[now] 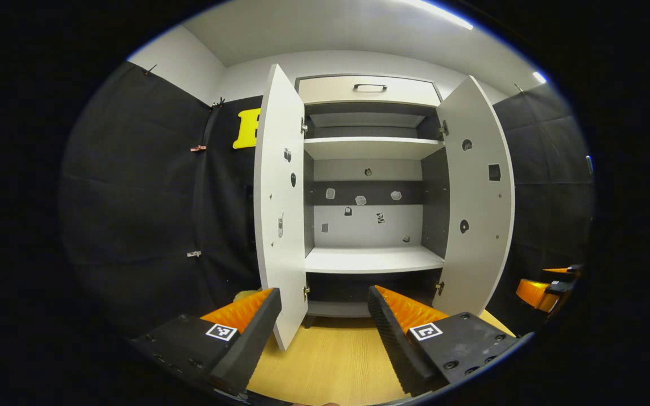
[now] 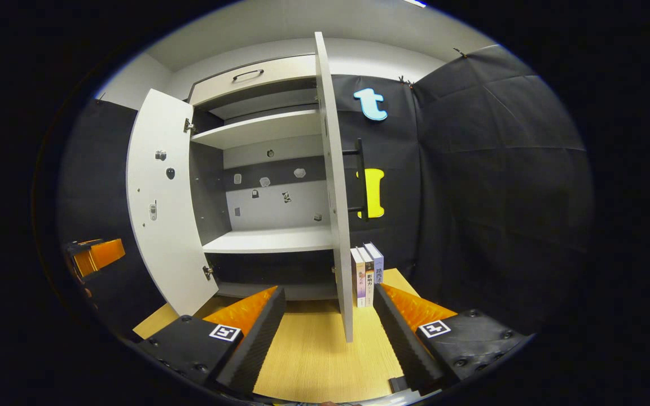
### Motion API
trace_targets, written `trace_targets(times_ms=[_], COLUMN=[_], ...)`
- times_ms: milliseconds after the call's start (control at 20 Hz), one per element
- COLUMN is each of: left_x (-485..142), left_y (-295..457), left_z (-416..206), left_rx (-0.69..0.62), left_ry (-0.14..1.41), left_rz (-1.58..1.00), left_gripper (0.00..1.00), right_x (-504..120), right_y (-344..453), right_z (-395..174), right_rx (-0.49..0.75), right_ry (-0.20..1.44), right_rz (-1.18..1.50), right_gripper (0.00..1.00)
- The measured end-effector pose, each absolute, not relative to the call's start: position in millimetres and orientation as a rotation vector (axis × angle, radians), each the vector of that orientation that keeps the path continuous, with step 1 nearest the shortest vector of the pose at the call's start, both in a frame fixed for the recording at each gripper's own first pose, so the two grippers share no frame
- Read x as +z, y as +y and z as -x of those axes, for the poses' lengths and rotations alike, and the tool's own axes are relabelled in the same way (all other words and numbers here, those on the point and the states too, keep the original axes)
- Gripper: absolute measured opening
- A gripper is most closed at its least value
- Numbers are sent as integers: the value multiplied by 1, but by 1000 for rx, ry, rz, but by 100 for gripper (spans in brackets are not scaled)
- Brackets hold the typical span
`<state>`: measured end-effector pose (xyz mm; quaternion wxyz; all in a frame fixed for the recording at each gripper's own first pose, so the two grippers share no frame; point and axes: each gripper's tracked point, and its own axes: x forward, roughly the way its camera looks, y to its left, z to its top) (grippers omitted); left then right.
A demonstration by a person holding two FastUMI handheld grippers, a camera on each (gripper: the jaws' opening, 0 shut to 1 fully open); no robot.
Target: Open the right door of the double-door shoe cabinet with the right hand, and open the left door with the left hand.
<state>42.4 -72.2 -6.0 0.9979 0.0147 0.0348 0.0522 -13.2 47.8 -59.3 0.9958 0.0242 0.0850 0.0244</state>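
The white shoe cabinet (image 1: 373, 148) stands with both doors swung out, its shelves bare. In the left gripper view the left door (image 1: 280, 203) is nearly edge-on and the right door (image 1: 478, 192) is angled outward. My left gripper (image 1: 322, 318) is open, and the left door's bottom corner shows in its gap, close to the left finger (image 1: 249, 324). In the right gripper view the right door (image 2: 335, 192) is edge-on with its dark bar handle (image 2: 361, 179) on the outer face. My right gripper (image 2: 328, 321) is open, with that door's lower edge in the gap, untouched.
A top drawer (image 1: 367, 89) with a handle sits above the shelves. Three books (image 2: 367, 273) stand upright just right of the right door. The wooden surface (image 2: 325, 355) runs under the cabinet front. Black cloth walls close in both sides. The right gripper (image 1: 548, 287) hangs at the far right.
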Motion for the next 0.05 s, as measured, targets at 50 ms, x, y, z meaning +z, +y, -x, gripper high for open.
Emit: trace_targets(times_ms=[50], left_x=[-4], left_y=[-69], left_z=[-47], left_rx=[105], left_ry=[64], left_rz=[-34], left_gripper=[95], right_x=[-56], right_y=[53], right_z=[9], right_rx=[50], right_ry=[161], right_rz=[-45], right_gripper=[98])
